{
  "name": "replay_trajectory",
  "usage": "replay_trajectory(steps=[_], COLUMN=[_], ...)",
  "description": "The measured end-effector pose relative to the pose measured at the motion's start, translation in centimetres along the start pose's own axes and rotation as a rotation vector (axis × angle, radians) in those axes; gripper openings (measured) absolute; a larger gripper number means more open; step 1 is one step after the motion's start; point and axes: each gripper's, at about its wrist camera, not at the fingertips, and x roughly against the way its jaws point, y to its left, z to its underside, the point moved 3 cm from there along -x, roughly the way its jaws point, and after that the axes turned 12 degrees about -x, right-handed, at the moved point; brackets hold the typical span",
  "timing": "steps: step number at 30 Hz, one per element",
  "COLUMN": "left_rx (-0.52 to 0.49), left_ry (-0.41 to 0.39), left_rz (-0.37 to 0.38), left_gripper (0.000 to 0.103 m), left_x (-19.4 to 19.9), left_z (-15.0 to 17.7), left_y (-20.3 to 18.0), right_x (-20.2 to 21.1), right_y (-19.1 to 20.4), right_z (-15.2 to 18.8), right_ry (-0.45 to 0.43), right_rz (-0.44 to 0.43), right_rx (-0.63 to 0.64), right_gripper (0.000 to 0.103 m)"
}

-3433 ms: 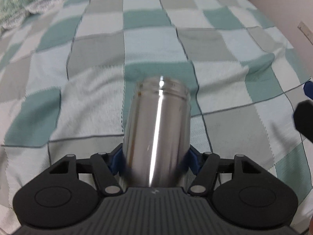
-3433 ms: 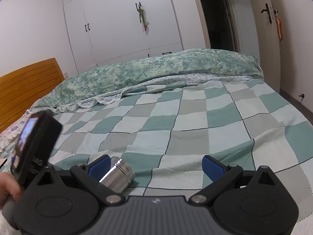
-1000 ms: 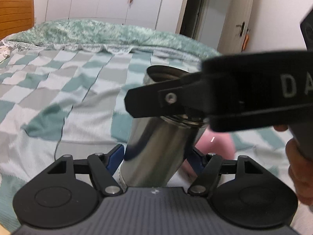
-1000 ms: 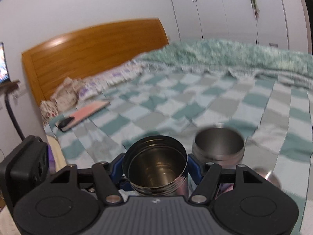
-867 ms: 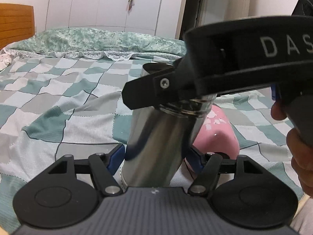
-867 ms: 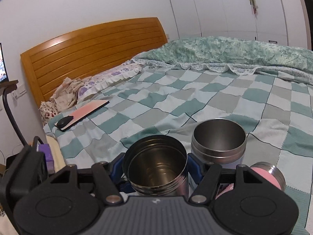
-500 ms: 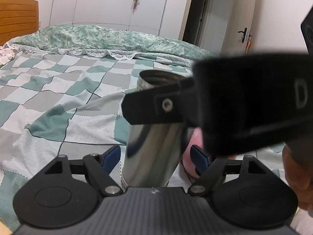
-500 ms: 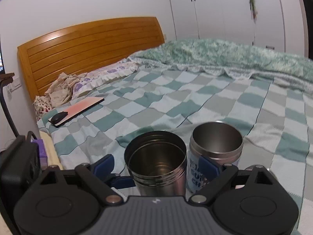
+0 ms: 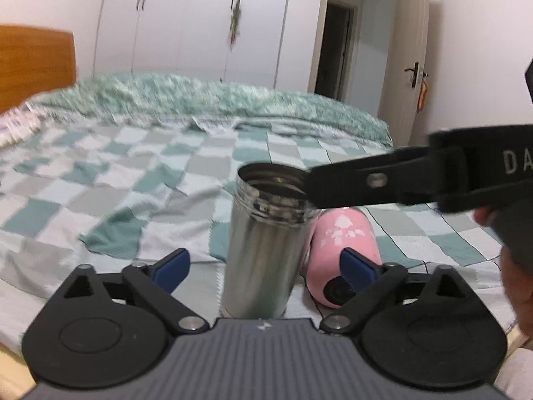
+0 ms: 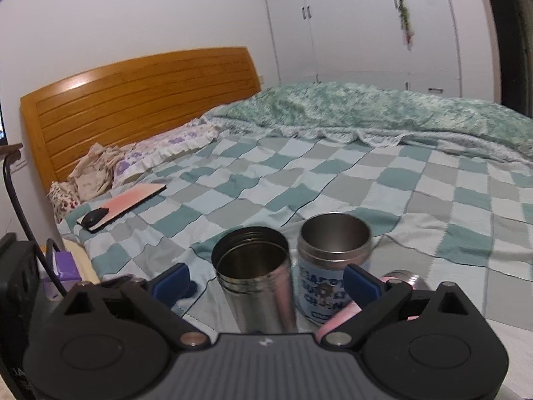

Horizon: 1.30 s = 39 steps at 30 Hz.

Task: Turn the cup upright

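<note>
Now both grippers' jaws gape around the upright, open-mouthed steel cylinder cup point(image 9: 265, 250); withdraw toward six o'clock, avoiding its walls.

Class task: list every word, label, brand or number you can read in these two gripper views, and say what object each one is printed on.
"DA": pale letters on the black body of the right gripper, cut off at the picture's edge in the left wrist view.
"HAPPY": first line of blue print on the pale blue steel-rimmed cup; the lines below are partly hidden and too blurred to read.
The bare stainless steel cup and the pink bottle show no words.
</note>
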Motion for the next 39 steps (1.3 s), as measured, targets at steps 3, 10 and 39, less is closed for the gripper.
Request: replay_trajectory(steps=[3, 10, 39], left_rx=[-0.012, 0.016, 0.016], left_ry=[-0.008, -0.043, -0.204], left_rz=[-0.032, -0.106, -0.241], left_gripper=[0.103, 0.103, 0.103], left_x=[1.4, 4.7, 22.1], left_z=[-0.1, -0.6, 1.5], left_y=[0.0, 0.4, -4.9], right_x=[2.3, 6.4, 20.7], right_y=[-0.6, -2.8, 0.8], right_z=[0.2, 1.4, 10.7], right_ry=[-0.042, -0.115, -0.293], right_rz=[0.042, 0.139, 0.19], right_rx=[0.005, -0.026, -0.013], right_gripper=[0.102, 0.103, 0.103])
